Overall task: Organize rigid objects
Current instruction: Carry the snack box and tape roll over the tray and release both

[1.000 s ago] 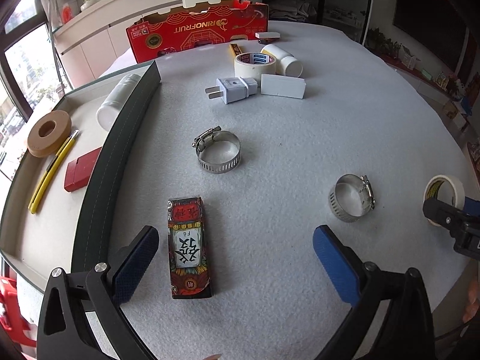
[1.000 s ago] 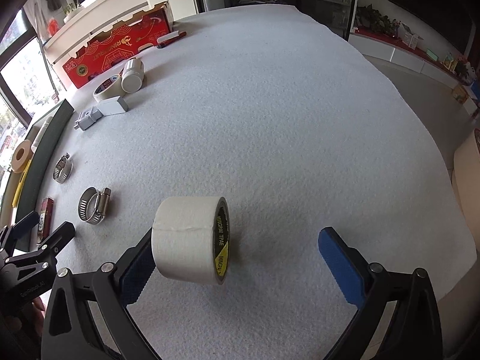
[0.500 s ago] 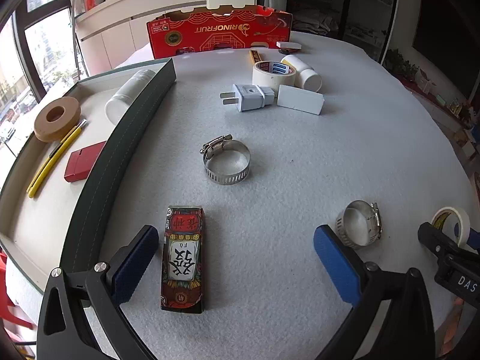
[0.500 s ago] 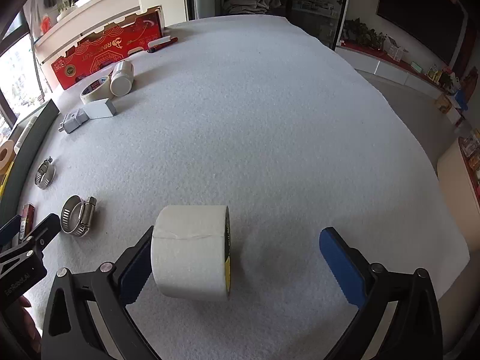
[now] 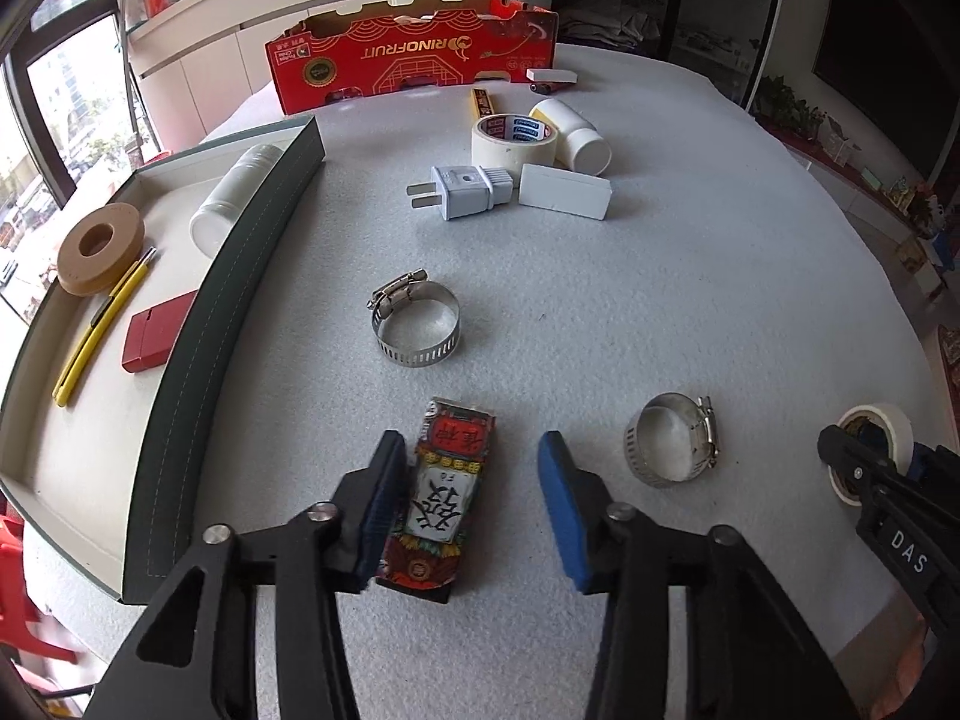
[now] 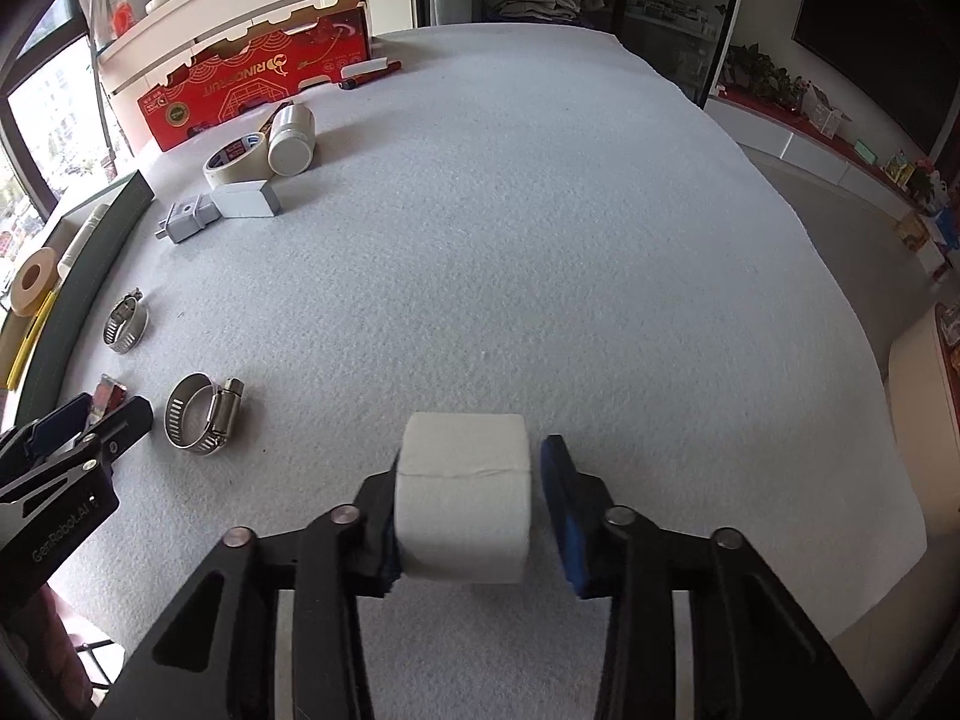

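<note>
My left gripper (image 5: 474, 504) straddles a patterned card box (image 5: 441, 495) lying on the grey felt table (image 5: 600, 300); its left pad touches the box, its right pad stands apart, so it is still open. My right gripper (image 6: 474, 510) is closing around a white masking tape roll (image 6: 462, 504); the left pad touches it and a small gap shows at the right pad. The roll also shows in the left wrist view (image 5: 879, 429). Two steel hose clamps (image 5: 414, 324) (image 5: 672, 447) lie nearby.
A green-walled tray (image 5: 240, 276) at left holds a brown tape roll (image 5: 99, 246), white bottle (image 5: 237, 195), yellow knife and red box (image 5: 157, 330). Farther back lie a plug adapter (image 5: 462, 192), white block (image 5: 564, 191), tape roll (image 5: 513, 141), bottle and a red carton (image 5: 414, 57).
Both grippers have narrowed a lot. The left one moved onto the card box. The right one closed in on the tape roll, which now sits between its pads.
</note>
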The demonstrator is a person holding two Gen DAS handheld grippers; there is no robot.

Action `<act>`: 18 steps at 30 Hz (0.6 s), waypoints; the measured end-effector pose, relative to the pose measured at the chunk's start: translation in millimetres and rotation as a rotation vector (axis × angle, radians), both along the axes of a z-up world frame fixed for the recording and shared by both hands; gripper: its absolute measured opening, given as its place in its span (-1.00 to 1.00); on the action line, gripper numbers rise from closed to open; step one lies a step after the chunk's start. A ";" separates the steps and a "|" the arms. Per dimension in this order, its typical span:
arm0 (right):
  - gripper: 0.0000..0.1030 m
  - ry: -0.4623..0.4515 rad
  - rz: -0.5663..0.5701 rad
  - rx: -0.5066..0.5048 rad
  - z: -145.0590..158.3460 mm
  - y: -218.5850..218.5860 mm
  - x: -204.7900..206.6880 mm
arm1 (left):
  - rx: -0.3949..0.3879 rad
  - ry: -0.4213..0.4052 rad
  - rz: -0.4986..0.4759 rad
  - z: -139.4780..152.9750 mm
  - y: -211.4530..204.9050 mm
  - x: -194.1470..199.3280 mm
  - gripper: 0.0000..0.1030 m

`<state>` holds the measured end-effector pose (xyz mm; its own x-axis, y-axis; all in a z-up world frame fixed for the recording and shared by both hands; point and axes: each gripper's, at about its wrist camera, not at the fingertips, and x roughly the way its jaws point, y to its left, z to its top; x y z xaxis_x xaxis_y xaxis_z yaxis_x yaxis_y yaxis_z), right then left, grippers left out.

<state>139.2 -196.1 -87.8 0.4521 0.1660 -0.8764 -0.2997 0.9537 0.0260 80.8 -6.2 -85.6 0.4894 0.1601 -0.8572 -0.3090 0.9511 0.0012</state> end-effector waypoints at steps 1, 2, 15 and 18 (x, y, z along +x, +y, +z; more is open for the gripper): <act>-0.39 0.006 0.005 -0.004 0.2 0.8 -0.3 | -0.011 0.006 -0.014 0.5 -1.0 -0.3 -0.51; -0.39 0.010 0.013 -0.006 0.2 1.6 -0.6 | -0.018 0.010 -0.026 0.9 -2.0 -1.0 -0.51; -0.39 0.035 0.006 0.062 23.2 -8.8 -12.2 | 0.003 -0.043 -0.081 27.0 -22.0 -22.6 -0.50; -0.39 0.028 0.017 0.078 33.9 -4.2 -15.1 | 0.004 -0.073 -0.081 40.2 -20.7 -26.1 -0.50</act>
